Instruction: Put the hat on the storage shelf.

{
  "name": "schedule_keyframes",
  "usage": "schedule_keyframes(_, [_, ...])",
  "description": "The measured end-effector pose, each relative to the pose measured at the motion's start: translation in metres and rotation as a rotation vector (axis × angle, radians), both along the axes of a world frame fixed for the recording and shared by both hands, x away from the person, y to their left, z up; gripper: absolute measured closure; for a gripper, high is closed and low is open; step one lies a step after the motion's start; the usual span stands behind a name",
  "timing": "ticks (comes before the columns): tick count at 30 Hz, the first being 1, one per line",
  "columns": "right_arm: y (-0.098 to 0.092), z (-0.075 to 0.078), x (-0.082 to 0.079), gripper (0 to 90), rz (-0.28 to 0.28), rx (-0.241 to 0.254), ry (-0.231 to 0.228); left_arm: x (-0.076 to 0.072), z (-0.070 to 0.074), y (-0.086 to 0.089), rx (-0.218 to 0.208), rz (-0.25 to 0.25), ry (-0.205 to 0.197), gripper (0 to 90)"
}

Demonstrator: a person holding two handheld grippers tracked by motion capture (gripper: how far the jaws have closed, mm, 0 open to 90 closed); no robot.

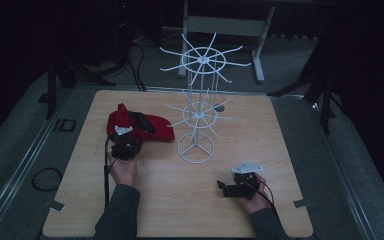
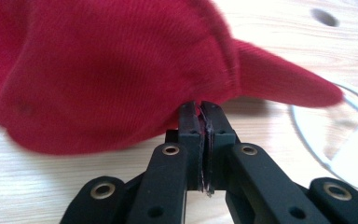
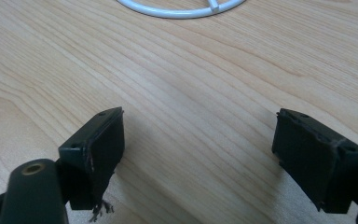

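A red cap (image 1: 152, 132) lies on the wooden table (image 1: 260, 150), left of a white wire rack (image 1: 198, 114). My left gripper (image 1: 125, 136) sits at the cap's near edge. In the left gripper view its jaws are pressed together, and their tips (image 2: 200, 106) pinch the rim of the red cap (image 2: 98, 70). The brim points right toward the rack's base ring (image 2: 328, 140). My right gripper (image 1: 223, 188) rests low at the table's front right. Its jaws (image 3: 198, 133) stand wide open over bare wood with nothing between them.
The rack's round base (image 1: 196, 148) stands mid-table, with two tiers of thin spokes above it. Part of that base ring (image 3: 182, 11) lies ahead of the right gripper. A small dark hole (image 1: 219, 107) marks the tabletop behind the rack. Grey floor and black cables (image 1: 45, 178) surround the table.
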State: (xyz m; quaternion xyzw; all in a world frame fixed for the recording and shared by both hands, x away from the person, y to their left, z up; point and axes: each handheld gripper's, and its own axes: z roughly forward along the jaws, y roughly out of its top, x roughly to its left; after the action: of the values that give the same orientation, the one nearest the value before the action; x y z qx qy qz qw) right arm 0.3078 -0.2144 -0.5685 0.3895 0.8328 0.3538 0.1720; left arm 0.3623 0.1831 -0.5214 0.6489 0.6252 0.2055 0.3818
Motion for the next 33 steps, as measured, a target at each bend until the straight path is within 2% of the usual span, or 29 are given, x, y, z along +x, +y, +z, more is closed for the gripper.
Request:
schedule_keyframes(4, [0.0, 0.0, 0.0, 16.7, 0.0, 0.0, 0.0, 0.01, -0.003, 0.016, 0.007, 0.051, 0.021, 87.5])
schedule_keyframes(6, [0.0, 0.0, 0.0, 16.7, -0.002, 0.0, 0.002, 0.018, -0.005, 0.028, 0.013, 0.082, 0.043, 87.0])
schedule_keyframes(8, [0.0, 0.0, 0.0, 16.7, -0.001, 0.0, 0.002, 0.019, -0.005, 0.031, 0.013, 0.09, 0.045, 87.0])
schedule_keyframes(11, [0.0, 0.0, 0.0, 16.7, -0.001, 0.001, 0.002, 0.016, -0.001, 0.031, -0.001, 0.064, 0.03, 84.5])
schedule_keyframes(14, [0.0, 0.0, 0.0, 16.7, -0.002, 0.001, 0.003, 0.008, 0.005, 0.023, -0.033, 0.021, 0.003, 80.2])
schedule_keyframes(16, [0.0, 0.0, 0.0, 16.7, 0.0, 0.0, 0.0, 0.004, 0.01, 0.014, -0.063, -0.024, -0.014, 73.6])
schedule_keyframes(19, [0.0, 0.0, 0.0, 16.7, 0.0, 0.0, 0.0, 0.002, 0.014, 0.005, -0.074, -0.046, -0.032, 62.4])
schedule_keyframes(21, [0.0, 0.0, 0.0, 16.7, 0.001, 0.0, -0.001, 0.001, 0.015, -0.001, -0.07, -0.037, -0.032, 56.3])
schedule_keyframes(22, [0.0, 0.0, 0.0, 16.7, 0.001, -0.001, -0.002, 0.001, 0.015, -0.003, -0.075, -0.042, -0.019, 49.3])
schedule_keyframes(23, [0.0, 0.0, 0.0, 16.7, 0.001, -0.001, -0.002, 0.002, 0.012, -0.007, -0.09, -0.045, 0.003, 46.2])
schedule_keyframes(24, [0.0, 0.0, 0.0, 16.7, 0.001, -0.001, -0.002, 0.002, 0.012, -0.007, -0.09, -0.045, 0.003, 44.6])
schedule_keyframes(26, [0.0, 0.0, 0.0, 16.7, 0.001, 0.0, -0.002, 0.005, 0.009, -0.01, -0.098, -0.029, 0.013, 43.0])
schedule_keyframes(30, [0.0, 0.0, 0.0, 16.7, 0.001, 0.0, -0.001, 0.012, 0.003, -0.018, -0.147, -0.011, 0.024, 41.6])
schedule_keyframes(32, [0.0, 0.0, 0.0, 16.7, 0.001, 0.0, -0.002, 0.015, 0.001, -0.022, -0.186, 0.005, 0.03, 41.5])
schedule_keyframes(33, [0.0, 0.0, 0.0, 16.7, 0.001, 0.0, -0.002, 0.017, 0.0, -0.025, -0.186, 0.016, 0.028, 41.5])
